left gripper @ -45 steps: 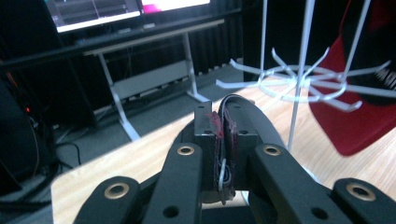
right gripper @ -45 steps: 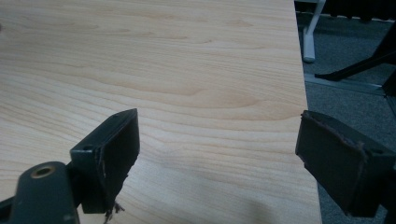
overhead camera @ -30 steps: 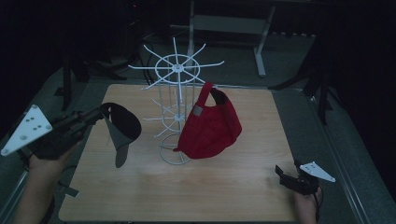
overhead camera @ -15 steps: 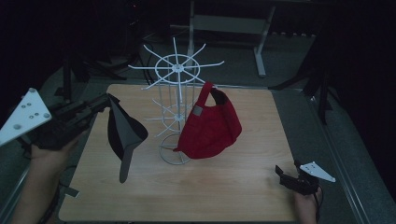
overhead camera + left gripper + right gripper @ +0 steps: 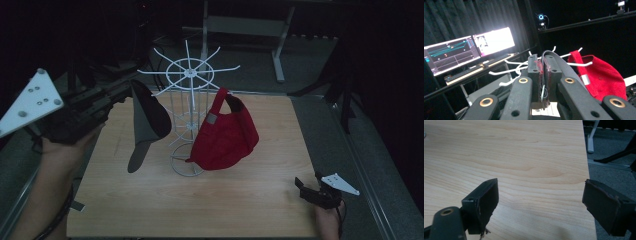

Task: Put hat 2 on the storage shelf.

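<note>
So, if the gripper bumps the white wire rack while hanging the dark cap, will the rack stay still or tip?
The white wire rack looks light: thin wire, small ring base on the table, so a sideways push might tip or slide it. The red cap hangs on one side, probably unbalancing it. The dark cap, held by the left gripper, droops and likely transmits little force.

Two caps are hanging about one white wire rack [image 5: 189,120]: one red cap [image 5: 225,135] is dangling from a rack arm, and one dark grey cap [image 5: 147,120] is hanging just left of the rack. Two grippers are showing: one left gripper [image 5: 125,90] beside the rack's top, one right gripper [image 5: 302,187] well right of it. Two monitors [image 5: 467,50] are glowing behind the rack.
</note>
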